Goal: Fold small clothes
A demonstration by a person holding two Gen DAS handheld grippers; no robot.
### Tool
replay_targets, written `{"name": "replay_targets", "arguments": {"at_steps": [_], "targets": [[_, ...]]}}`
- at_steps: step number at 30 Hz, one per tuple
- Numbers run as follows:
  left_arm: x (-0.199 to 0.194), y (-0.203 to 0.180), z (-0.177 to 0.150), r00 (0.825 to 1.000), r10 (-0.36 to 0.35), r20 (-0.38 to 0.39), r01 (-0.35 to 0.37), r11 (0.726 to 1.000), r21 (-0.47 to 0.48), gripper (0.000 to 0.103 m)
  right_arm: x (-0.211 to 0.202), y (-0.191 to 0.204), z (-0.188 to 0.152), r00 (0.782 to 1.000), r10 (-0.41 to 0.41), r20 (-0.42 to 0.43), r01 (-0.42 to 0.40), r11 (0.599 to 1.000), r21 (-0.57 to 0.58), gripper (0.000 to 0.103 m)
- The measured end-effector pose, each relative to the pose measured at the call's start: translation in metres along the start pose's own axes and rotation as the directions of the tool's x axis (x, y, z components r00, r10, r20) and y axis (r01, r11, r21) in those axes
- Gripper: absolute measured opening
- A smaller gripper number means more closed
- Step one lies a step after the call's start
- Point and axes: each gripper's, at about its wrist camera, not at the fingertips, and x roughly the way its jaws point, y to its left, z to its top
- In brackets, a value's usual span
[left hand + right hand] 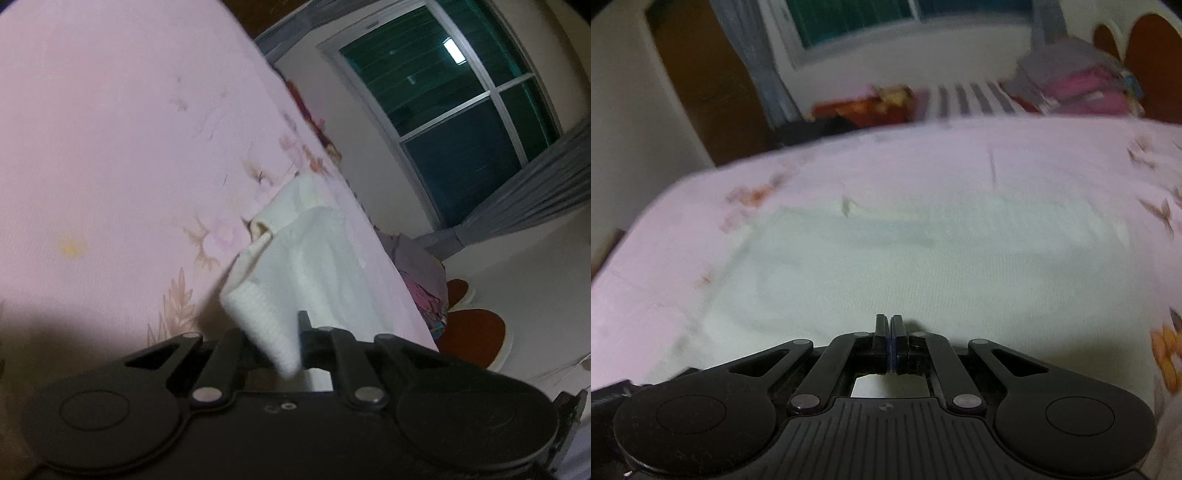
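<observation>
Left gripper (pixel 275 343): jaws nearly together, clamped on a ribbed edge of the white garment (pixel 295 254); that edge hangs across the fingers and hides the left one
Right gripper (pixel 888 325): jaws pressed together, tips low over the white cloth; whether any fabric is caught between them cannot be told
Garment, place: on the pink floral bedsheet (pixel 110 147), towards the side of the bed nearest the window (pixel 443 92)
Garment, lie: in the left wrist view its long axis runs from the gripper up and away along the bed edge, the far part flat on the sheet, the near end lifted and tilted
Garment, right wrist view: spread wide and mostly flat (pixel 905 266), broad side across the picture, blurred
Containers: none to be made out; a loose heap of grey and pink clothes (pixel 1071 85) lies beyond the bed, not in anything visible
Beyond: grey curtain (pixel 535 192) beside the window
</observation>
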Motion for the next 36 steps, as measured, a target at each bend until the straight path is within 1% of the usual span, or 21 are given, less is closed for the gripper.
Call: {"name": "replay_targets", "arguments": {"at_steps": [1, 2, 3, 5, 7, 8, 9, 10, 13, 15, 18, 21, 24, 27, 30, 31, 32, 33, 34, 35, 36], "targets": [[-0.002, 0.0, -0.001, 1.0, 0.009, 0.009, -0.009, 1.0, -0.004, 0.011, 0.004, -0.001, -0.001, 1.0, 0.015, -0.024, -0.015, 1.0, 0.006, 0.002], [-0.002, 0.0, -0.002, 1.0, 0.021, 0.016, -0.02, 1.0, -0.02, 0.022, 0.011, -0.003, -0.003, 0.998, 0.02, -0.056, -0.019, 1.0, 0.011, 0.002], [-0.003, 0.002, -0.002, 0.999, 0.024, 0.022, -0.024, 0.999, -0.037, 0.024, 0.017, -0.004, -0.008, 0.997, 0.023, -0.067, -0.023, 1.0, -0.001, 0.002], [-0.004, 0.004, -0.002, 0.999, 0.034, 0.024, -0.033, 0.999, -0.038, 0.019, 0.009, -0.005, -0.008, 0.999, 0.026, -0.042, -0.026, 1.0, 0.002, 0.002], [-0.003, 0.003, -0.001, 0.999, 0.052, 0.012, -0.052, 0.999, 0.006, 0.013, -0.004, -0.005, -0.007, 0.998, 0.07, 0.008, -0.07, 0.998, 0.001, 0.002], [-0.002, 0.003, 0.0, 0.998, 0.056, 0.005, -0.056, 0.998, 0.017, 0.009, -0.001, -0.005, -0.008, 0.997, 0.071, -0.013, -0.071, 0.997, -0.005, 0.002], [-0.002, 0.002, 0.0, 0.998, 0.061, 0.001, -0.061, 0.998, 0.024, 0.008, 0.011, -0.008, -0.012, 0.996, 0.054, -0.074, -0.055, 0.998, -0.004, 0.001], [-0.003, -0.001, 0.001, 0.998, 0.063, 0.003, -0.063, 0.997, 0.039, 0.007, 0.014, -0.013, -0.016, 0.996, 0.077, -0.051, -0.076, 0.997, 0.009, 0.0], [-0.013, -0.024, 0.002, 0.999, 0.01, 0.034, -0.014, 0.992, 0.128, 0.006, 0.013, -0.025, -0.011, 0.991, 0.117, -0.059, -0.114, 0.991, 0.065, 0.0], [-0.017, -0.05, 0.001, 0.999, -0.013, 0.038, 0.004, 0.975, 0.224, 0.006, 0.0, -0.035, -0.01, 0.992, 0.12, -0.03, -0.117, 0.989, 0.088, 0.0], [-0.015, -0.095, -0.009, 0.999, -0.049, 0.004, 0.044, 0.927, 0.371, 0.006, -0.023, -0.058, -0.01, 0.992, 0.124, 0.022, -0.126, 0.98, 0.154, 0.0], [-0.006, -0.136, -0.028, 0.994, -0.082, -0.069, 0.105, 0.872, 0.478, 0.006, -0.047, -0.084, -0.009, 0.993, 0.102, 0.061, -0.112, 0.974, 0.195, 0.0], [0.004, -0.171, -0.054, 0.984, -0.095, -0.152, 0.165, 0.812, 0.559, 0.006, -0.078, -0.118, -0.006, 0.991, 0.076, 0.114, -0.101, 0.966, 0.238, 0.0], [0.014, -0.195, -0.087, 0.966, -0.096, -0.238, 0.227, 0.757, 0.612, 0.006, -0.108, -0.156, -0.006, 0.988, 0.04, 0.149, -0.083, 0.953, 0.292, 0.0], [0.03, -0.211, -0.127, 0.941, -0.067, -0.331, 0.28, 0.702, 0.655, 0.006, -0.133, -0.184, -0.011, 0.986, -0.005, 0.169, -0.05, 0.946, 0.32, 0.0], [0.04, -0.214, -0.141, 0.928, -0.024, -0.372, 0.287, 0.682, 0.673, 0.007, -0.138, -0.192, -0.013, 0.986, -0.004, 0.17, -0.054, 0.94, 0.336, 0.0], [0.051, -0.217, -0.157, 0.909, 0.05, -0.414, 0.284, 0.652, 0.703, 0.013, -0.142, -0.199, -0.015, 0.985, 0.006, 0.174, -0.068, 0.934, 0.35, 0.0], [0.057, -0.219, -0.169, 0.903, 0.101, -0.418, 0.264, 0.637, 0.725, 0.03, -0.144, -0.206, -0.017, 0.985, 0.022, 0.174, -0.082, 0.932, 0.352, 0.0], [0.057, -0.221, -0.177, 0.899, 0.13, -0.418, 0.249, 0.633, 0.733, 0.042, -0.146, -0.211, -0.018, 0.987, 0.004, 0.159, -0.06, 0.934, 0.353, 0.026], [0.053, -0.222, -0.179, 0.894, 0.109, -0.434, 0.274, 0.633, 0.724, 0.053, -0.147, -0.214, -0.018, 0.988, -0.041, 0.148, -0.016, 0.93, 0.367, 0.056], [0.044, -0.222, -0.177, 0.894, 0.057, -0.445, 0.311, 0.636, 0.706, 0.052, -0.152, -0.217, -0.022, 0.984, -0.07, 0.166, 0.001, 0.922, 0.386, 0.09]]}}
